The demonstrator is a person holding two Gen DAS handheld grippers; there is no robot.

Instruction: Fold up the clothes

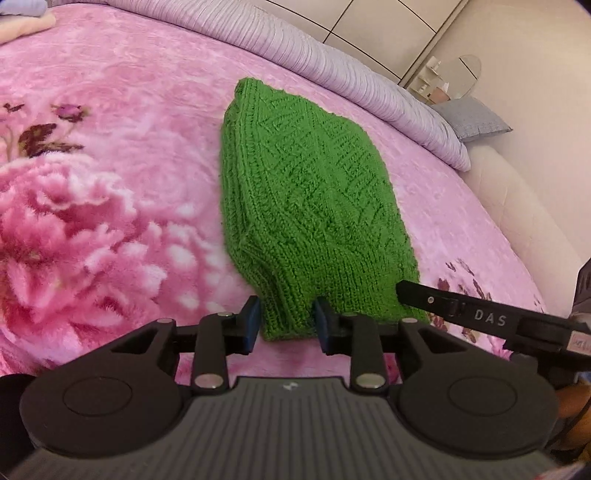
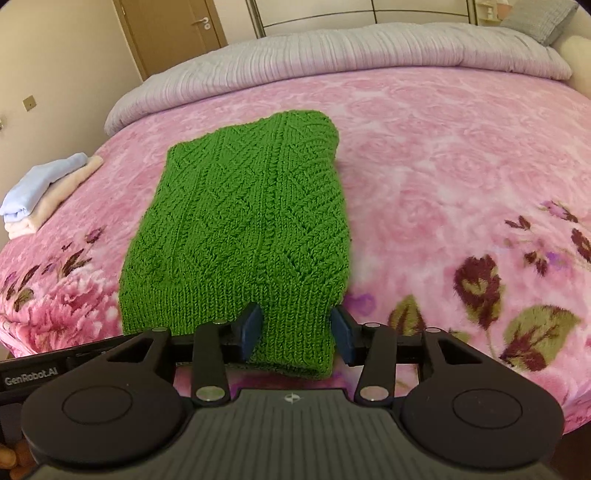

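Pink blanket (image 2: 424, 155); both hand-held grippers (angled down) straddle sweater (image 2: 240, 221).

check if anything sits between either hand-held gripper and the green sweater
Nothing visible does. The green sweater's near hem already lies between the pads of the left hand-held gripper, and its other near corner lies between the pads of the right hand-held gripper. Only pink blanket surrounds it.

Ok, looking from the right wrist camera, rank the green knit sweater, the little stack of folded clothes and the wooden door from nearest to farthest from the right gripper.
1. Green knit sweater: its hem lies between the jaws of the right gripper.
2. Stack of folded clothes: far left, on the pink blanket's edge.
3. Wooden door: upper left, beyond the bed.
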